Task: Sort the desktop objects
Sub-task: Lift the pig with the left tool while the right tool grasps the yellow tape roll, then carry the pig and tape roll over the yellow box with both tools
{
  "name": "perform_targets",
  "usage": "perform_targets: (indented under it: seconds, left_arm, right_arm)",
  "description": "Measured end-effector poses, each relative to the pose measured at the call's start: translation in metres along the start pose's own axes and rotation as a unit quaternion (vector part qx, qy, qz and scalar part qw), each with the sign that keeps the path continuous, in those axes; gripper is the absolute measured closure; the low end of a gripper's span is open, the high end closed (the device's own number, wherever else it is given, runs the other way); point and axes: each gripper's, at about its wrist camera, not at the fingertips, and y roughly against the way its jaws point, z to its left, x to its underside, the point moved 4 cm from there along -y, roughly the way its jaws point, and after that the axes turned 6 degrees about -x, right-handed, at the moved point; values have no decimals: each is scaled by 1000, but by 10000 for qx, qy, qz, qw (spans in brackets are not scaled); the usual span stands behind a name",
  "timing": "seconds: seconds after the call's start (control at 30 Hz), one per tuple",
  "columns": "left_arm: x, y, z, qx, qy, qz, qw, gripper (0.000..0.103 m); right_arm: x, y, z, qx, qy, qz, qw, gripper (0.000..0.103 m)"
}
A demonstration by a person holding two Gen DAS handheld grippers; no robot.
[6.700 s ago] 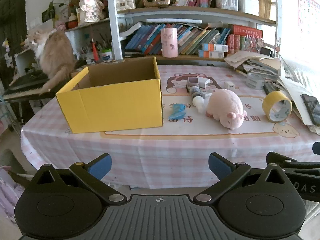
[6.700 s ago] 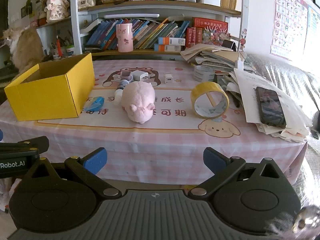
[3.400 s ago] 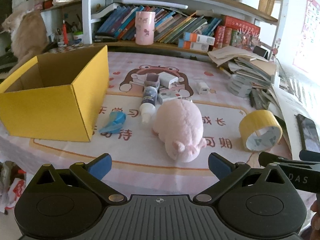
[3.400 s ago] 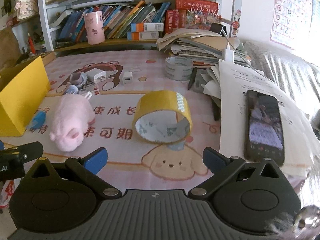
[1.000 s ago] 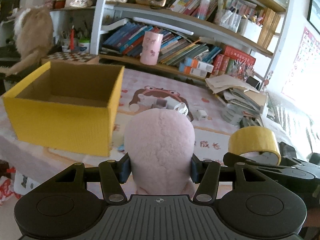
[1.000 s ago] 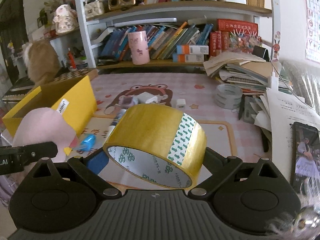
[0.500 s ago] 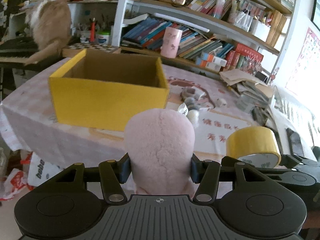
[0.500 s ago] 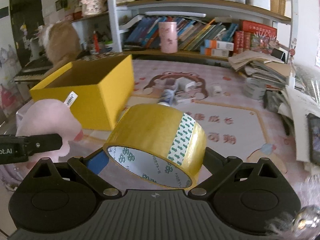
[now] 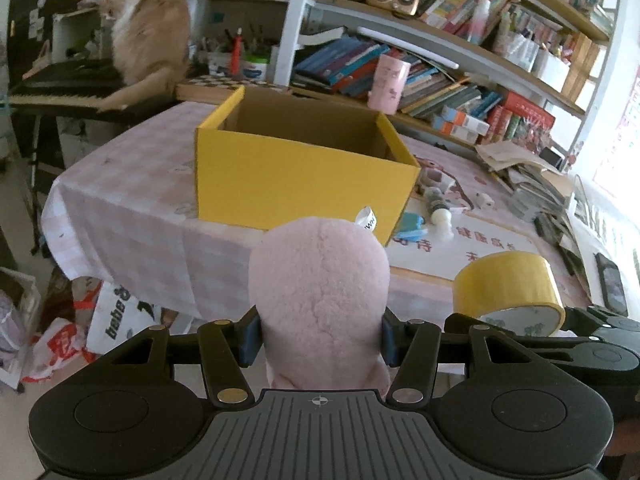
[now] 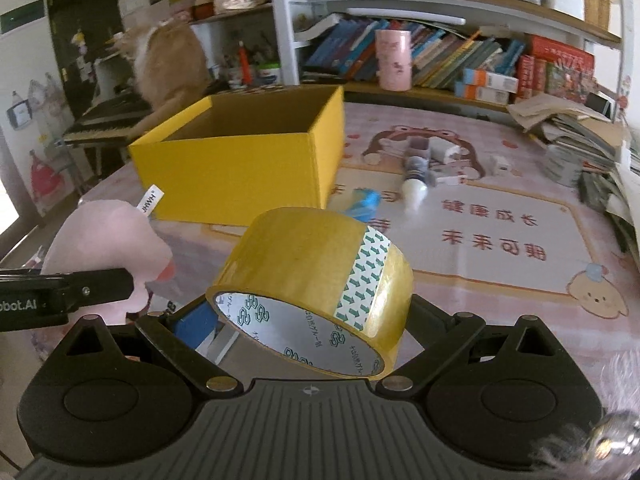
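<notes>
A: Gripping what, left gripper [image 9: 320,340]?
B: Jaws clamp the pink plush pig toy [image 9: 320,300], before the open yellow cardboard box [image 9: 296,172].
A: Right gripper [image 10: 308,328]?
B: Jaws clamp the yellow tape roll [image 10: 312,280] above the tabletop [image 10: 500,264].

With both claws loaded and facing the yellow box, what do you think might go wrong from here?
1. The tape roll sits tilted in the right claw, gripped across its curved sides; it might slip or roll out before reaching the yellow box.
2. The plush toy fills the left claw's view and bulges past its pads, so it may catch the box's near wall.
3. The claws travel close together; they might collide over the box opening.
</notes>
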Motion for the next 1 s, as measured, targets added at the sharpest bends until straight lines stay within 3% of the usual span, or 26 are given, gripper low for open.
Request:
perform_targets:
  seconds: [0.67, 1.0]
  left_arm:
    - [2, 13, 42, -231, 315, -114, 9992, 48]
    - [-15, 12, 45, -254, 338, -378, 9984, 48]
  right_arm:
    - [-8, -15, 48, -440, 545, 147, 9974, 5]
    - [-28, -23, 49, -576, 689, 74, 9959, 5]
